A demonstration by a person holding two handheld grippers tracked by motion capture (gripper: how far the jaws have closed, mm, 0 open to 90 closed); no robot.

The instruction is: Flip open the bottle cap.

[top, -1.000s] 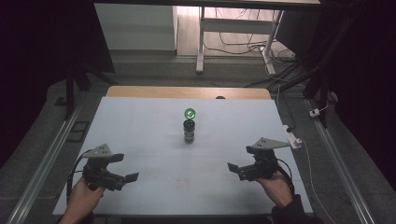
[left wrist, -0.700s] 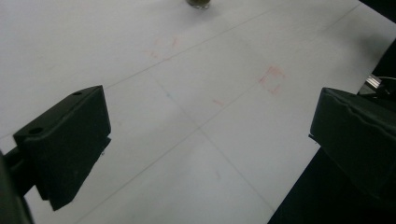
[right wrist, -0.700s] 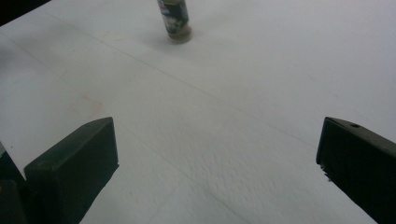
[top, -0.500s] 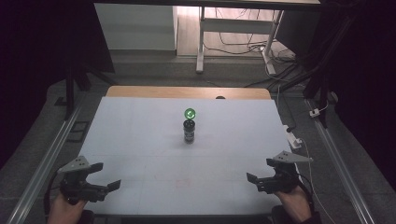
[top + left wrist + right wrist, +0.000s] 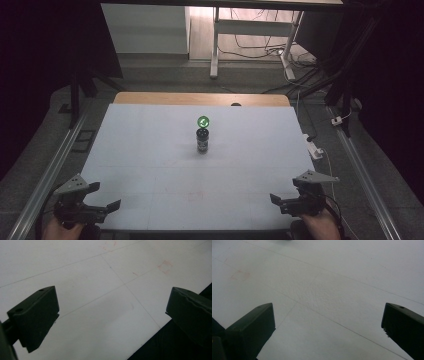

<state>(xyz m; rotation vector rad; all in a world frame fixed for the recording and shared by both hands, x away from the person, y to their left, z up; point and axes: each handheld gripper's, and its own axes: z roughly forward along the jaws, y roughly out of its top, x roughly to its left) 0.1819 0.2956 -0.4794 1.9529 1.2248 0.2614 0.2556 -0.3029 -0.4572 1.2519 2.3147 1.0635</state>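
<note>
Dark bottle [image 5: 202, 139] stood upright mid-table, long axis vertical, mouth up, with a green cap [image 5: 203, 121] just behind it on the far side. Left gripper [image 5: 111, 205] sat at the near-left corner of the white table [image 5: 150, 150], right gripper [image 5: 278, 199] at near-right; both jaws wide apart, holding nothing. Versus a second ago, both grippers had pulled back toward the near edge and outward; bottle unchanged.

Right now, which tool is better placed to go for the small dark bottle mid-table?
Barely the right tool. The bottle stands slightly nearer it than the left tool. Both are open, empty, at the near corners.
</note>
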